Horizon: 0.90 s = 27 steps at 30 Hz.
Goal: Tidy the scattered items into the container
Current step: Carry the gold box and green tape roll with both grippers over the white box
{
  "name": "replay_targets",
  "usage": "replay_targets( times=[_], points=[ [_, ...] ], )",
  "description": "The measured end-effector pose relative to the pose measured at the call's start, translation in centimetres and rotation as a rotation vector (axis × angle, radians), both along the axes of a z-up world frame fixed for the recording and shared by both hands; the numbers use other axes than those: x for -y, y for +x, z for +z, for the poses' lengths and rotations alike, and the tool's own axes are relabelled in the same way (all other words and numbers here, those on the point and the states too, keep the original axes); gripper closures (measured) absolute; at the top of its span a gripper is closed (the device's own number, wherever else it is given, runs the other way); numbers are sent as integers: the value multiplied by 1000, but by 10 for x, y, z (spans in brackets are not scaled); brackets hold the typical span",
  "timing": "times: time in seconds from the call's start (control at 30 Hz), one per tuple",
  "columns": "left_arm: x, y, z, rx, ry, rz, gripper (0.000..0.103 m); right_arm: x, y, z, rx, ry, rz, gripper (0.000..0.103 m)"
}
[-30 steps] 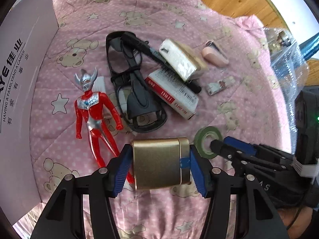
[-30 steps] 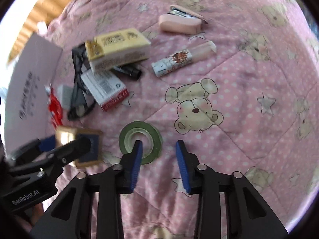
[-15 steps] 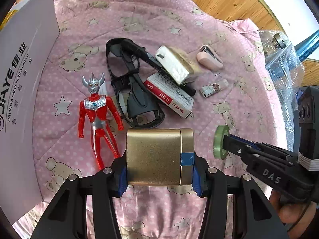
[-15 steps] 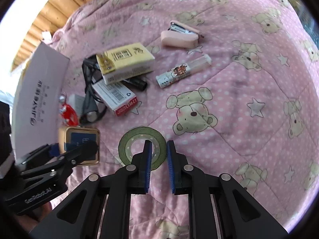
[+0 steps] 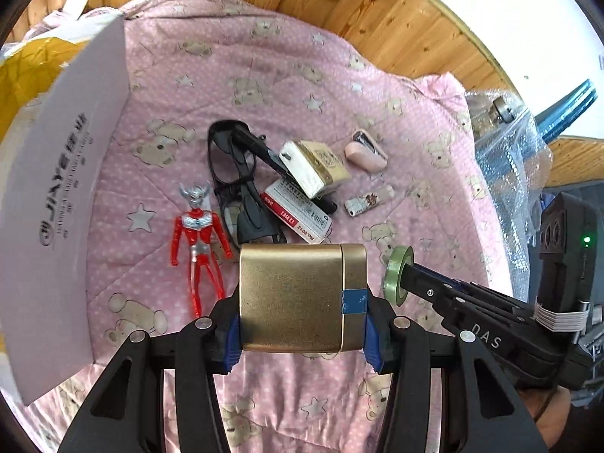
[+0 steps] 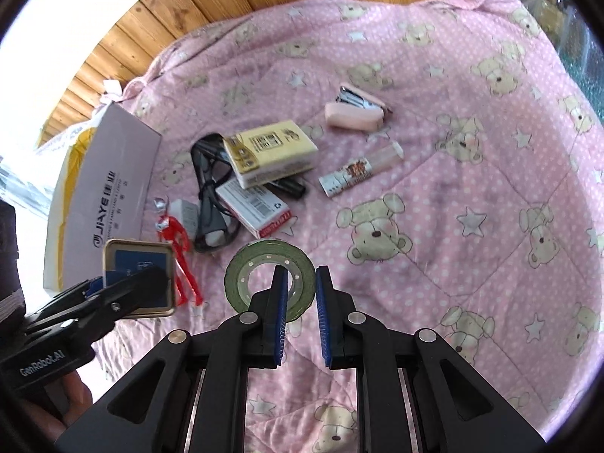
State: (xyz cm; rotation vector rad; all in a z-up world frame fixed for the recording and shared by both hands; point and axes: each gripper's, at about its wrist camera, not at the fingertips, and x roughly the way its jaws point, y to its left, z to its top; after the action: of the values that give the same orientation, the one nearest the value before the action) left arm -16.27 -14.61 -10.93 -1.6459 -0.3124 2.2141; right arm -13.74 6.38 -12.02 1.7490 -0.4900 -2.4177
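Low centre of the left wrist view: left hand-held gripper (image 5: 302, 324) clamped on gold tin (image 5: 298, 298), lifted off the bed quilt (image 5: 415, 113). Right hand-held gripper (image 6: 300, 302) nearly closed, pinching the rim of green tape roll (image 6: 270, 279). Step judged: carrying both. Next: over to white cardboard box (image 5: 56, 196), upper left, then release.

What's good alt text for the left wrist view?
The left gripper clamps a gold tin above a pink bear-print quilt; the right gripper holds a green tape roll alongside, scattered items and a white box beyond.
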Motion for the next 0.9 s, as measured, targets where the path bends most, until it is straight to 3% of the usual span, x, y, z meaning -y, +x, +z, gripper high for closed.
replay_targets(
  times=[0.2,0.9],
  points=[
    [9,8,15,-24,-1,35,52,2,6,4,-2,-31,8,88],
    [58,35,76,-117,-83,186,52,66,1,41,-83,-60,210,88]
  ],
)
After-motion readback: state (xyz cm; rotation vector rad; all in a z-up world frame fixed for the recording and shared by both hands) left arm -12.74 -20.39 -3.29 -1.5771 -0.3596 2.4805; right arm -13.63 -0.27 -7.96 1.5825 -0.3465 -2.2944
